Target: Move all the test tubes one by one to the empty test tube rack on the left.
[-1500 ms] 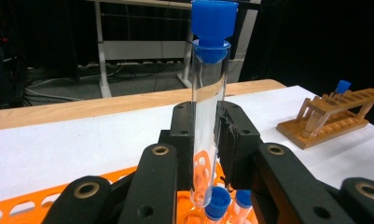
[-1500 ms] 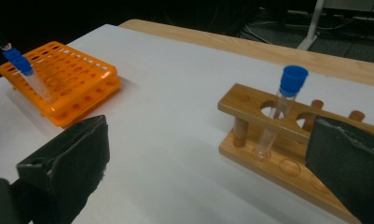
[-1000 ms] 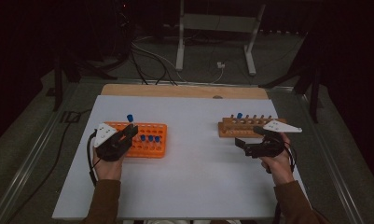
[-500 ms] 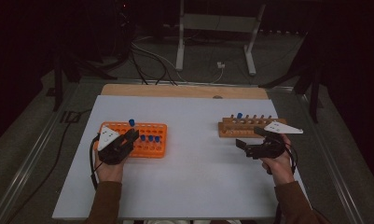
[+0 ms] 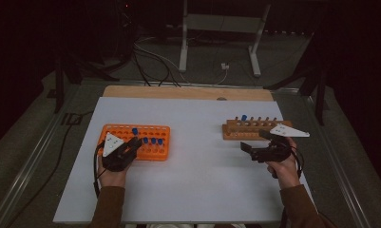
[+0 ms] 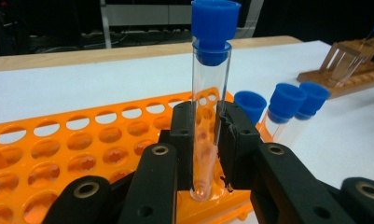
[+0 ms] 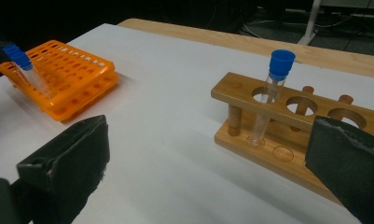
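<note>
Overhead forward-down — two close gripper views

Table, two racks, a gripper at each

Left gripper (image 5: 131, 145) over orange rack (image 5: 157, 153), at a blue-capped tube (image 5: 135, 131); wooden rack (image 5: 235, 129) just beyond right gripper (image 5: 254, 142).

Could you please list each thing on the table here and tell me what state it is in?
Left gripper: shut on held tube.
Held tube: upright, blue-capped, bottom at orange rack.
Orange rack: holds several capped tubes.
Wooden rack: one capped tube, other holes free.
Right gripper: open, holding nothing.

Dark room, grey floor (image 5: 31, 142) (cables (image 5: 150, 57) trailing), white stand legs (image 5: 254, 57)
</note>
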Tool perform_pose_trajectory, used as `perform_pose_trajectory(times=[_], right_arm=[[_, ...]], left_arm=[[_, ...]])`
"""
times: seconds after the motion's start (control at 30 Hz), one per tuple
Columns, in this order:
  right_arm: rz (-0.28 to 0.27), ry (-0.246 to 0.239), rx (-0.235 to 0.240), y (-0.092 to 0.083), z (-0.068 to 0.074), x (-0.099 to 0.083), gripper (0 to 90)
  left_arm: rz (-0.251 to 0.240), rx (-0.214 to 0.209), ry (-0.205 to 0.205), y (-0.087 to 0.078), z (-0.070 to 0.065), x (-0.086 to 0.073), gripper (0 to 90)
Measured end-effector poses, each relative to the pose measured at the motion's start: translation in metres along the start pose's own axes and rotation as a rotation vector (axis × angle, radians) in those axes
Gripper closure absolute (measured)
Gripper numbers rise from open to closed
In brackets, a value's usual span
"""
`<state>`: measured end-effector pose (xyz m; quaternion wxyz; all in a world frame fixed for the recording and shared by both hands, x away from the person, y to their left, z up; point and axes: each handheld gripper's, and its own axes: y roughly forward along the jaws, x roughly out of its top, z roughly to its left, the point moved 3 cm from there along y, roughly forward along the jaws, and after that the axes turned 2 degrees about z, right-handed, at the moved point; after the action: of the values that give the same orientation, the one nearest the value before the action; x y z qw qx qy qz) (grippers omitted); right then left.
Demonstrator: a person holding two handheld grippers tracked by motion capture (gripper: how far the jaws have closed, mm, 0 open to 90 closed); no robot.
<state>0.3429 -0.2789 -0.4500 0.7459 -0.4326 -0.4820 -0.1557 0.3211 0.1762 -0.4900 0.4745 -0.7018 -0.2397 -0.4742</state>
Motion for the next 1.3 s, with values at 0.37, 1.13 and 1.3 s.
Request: perform_pose_trajectory(times=[0.37, 1.13, 1.3], right_arm=[[0.002, 0.004, 0.001, 0.0, 0.0, -0.001, 0.0], [0.009, 0.008, 0.003, 0.001, -0.001, -0.004, 0.0], [0.01, 0.009, 0.001, 0.002, -0.002, -0.004, 0.0]], left_arm=[[0.113, 0.015, 0.034, 0.011, -0.001, -0.011, 78.1], [0.159, 0.029, 0.029, 0.012, 0.002, -0.017, 70.0], [0.139, 0.011, -0.003, 0.007, 0.006, -0.017, 62.8]])
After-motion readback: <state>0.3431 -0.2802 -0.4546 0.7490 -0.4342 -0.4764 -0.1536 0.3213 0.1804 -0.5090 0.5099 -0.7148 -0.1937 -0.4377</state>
